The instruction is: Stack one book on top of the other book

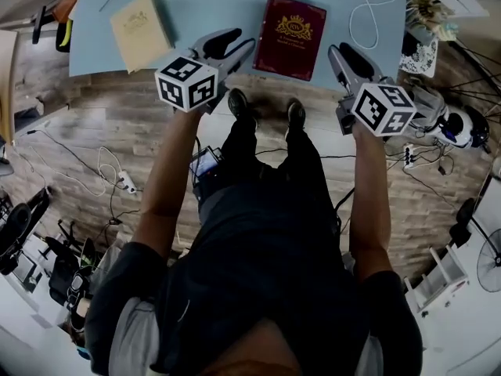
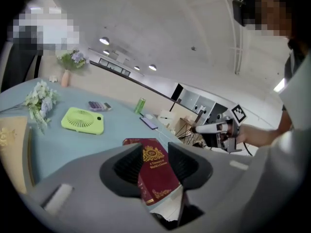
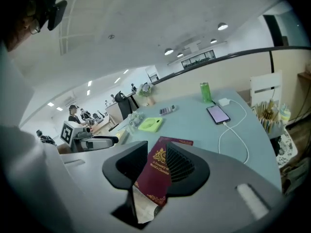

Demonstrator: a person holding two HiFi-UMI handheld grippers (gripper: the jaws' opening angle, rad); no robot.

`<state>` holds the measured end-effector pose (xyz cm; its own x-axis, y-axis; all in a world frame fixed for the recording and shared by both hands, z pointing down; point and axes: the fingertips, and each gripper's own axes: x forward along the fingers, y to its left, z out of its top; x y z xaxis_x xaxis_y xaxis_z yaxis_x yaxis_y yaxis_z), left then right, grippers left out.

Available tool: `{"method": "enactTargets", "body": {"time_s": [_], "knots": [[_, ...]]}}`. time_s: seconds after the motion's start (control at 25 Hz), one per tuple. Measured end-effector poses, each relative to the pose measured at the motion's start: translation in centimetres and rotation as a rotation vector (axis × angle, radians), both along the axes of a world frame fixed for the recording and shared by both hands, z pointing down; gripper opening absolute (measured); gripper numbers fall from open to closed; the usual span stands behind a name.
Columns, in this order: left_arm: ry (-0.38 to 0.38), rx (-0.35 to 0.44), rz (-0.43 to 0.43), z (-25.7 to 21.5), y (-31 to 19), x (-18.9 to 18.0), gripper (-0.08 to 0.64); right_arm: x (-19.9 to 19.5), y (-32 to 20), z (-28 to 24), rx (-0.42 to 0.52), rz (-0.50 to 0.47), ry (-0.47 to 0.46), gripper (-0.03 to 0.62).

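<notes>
A maroon book (image 1: 291, 36) with a gold crest lies flat near the front edge of the light blue table (image 1: 219, 14). A tan book (image 1: 139, 31) lies to its left, apart from it. My left gripper (image 1: 232, 47) hovers at the table's front edge, between the two books, open and holding nothing. My right gripper (image 1: 345, 57) hangs just right of the maroon book, also open and holding nothing. In the left gripper view the maroon book (image 2: 154, 171) shows between the spread jaws of the left gripper (image 2: 155, 164). It (image 3: 156, 171) shows the same way ahead of the right gripper (image 3: 156, 165).
A green fan (image 2: 82, 120), a calculator (image 2: 98, 106), a green can (image 3: 205, 91) and flowers (image 2: 39, 98) sit further back. A phone (image 3: 217, 114) on a white cable lies at the back right. Cables and a power strip (image 1: 125, 182) lie on the wooden floor.
</notes>
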<state>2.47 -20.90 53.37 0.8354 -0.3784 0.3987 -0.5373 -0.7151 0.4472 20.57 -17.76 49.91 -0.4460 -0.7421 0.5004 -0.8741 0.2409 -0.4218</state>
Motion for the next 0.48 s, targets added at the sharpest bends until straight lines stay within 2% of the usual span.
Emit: {"method": "enactTargets", "body": {"time_s": [0.48], "knots": [[-0.067, -0.144, -0.009, 9.4, -0.7, 2.1, 0.191, 0.5, -1.1, 10.4, -0.192, 0.033, -0.034, 0.1]]}}
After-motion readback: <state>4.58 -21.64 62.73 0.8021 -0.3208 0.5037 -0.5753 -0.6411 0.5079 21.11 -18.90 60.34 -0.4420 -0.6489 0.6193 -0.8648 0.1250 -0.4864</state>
